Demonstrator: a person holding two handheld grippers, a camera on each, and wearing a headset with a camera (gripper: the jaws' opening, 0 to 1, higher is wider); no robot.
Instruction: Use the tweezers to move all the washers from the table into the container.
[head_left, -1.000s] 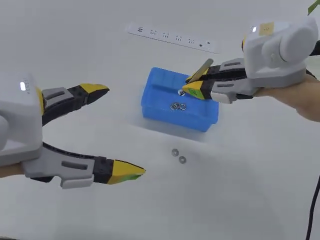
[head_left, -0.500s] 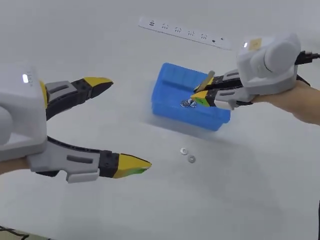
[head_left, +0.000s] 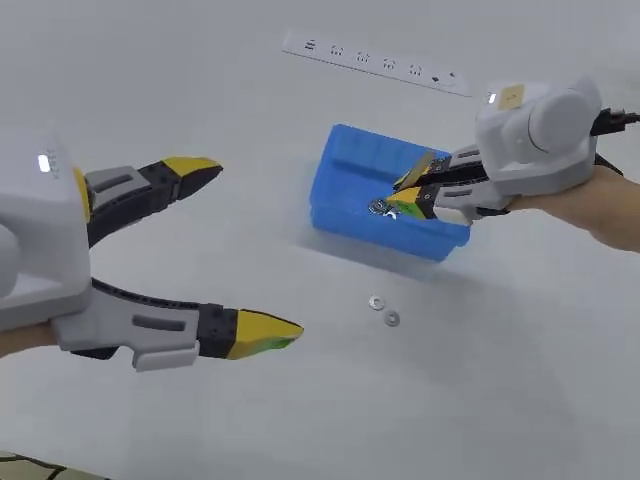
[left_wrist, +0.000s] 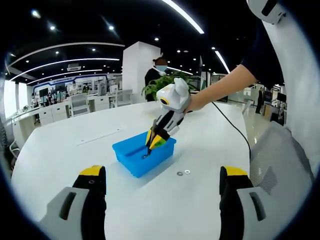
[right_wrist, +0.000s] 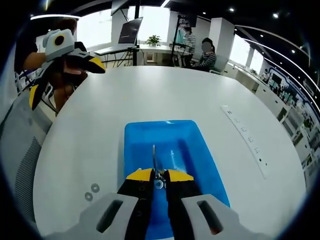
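1. Jaws of the right gripper (head_left: 410, 195) are pressed together on a pair of tweezers (head_left: 428, 165). A hand (head_left: 590, 205) holds the gripper from the right side of the head view.
2. The tweezers stick out past the yellow fingertips. Their long axis slants down and to the left in the head view, and the tip dips into a blue container (head_left: 372, 238).
3. In the right gripper view the tweezers (right_wrist: 153, 157) point straight ahead along the length of the container (right_wrist: 172, 131), which runs away from the gripper.
4. A small cluster of washers (head_left: 380, 207) lies on the container floor at the tweezer tip. Whether the tip itself grips a washer is too small to tell.
5. Two more washers (head_left: 384, 310) lie flat on the white table (head_left: 500, 390), side by side and almost touching. They sit just outside the container's near wall, on the person's side.
6. From the right gripper these two lie back toward the person and slightly left. The pair lines up on a diagonal, and as round rings they have no long axis of their own.
7. The right gripper is much the nearer one, so the next pick likely means lifting the tweezers over the near wall and down.
8. The left gripper (head_left: 255, 250) hovers well apart at the left, jaws spread wide and holding nothing.
9. A white power strip (head_left: 375, 65) lies on the table beyond the container.
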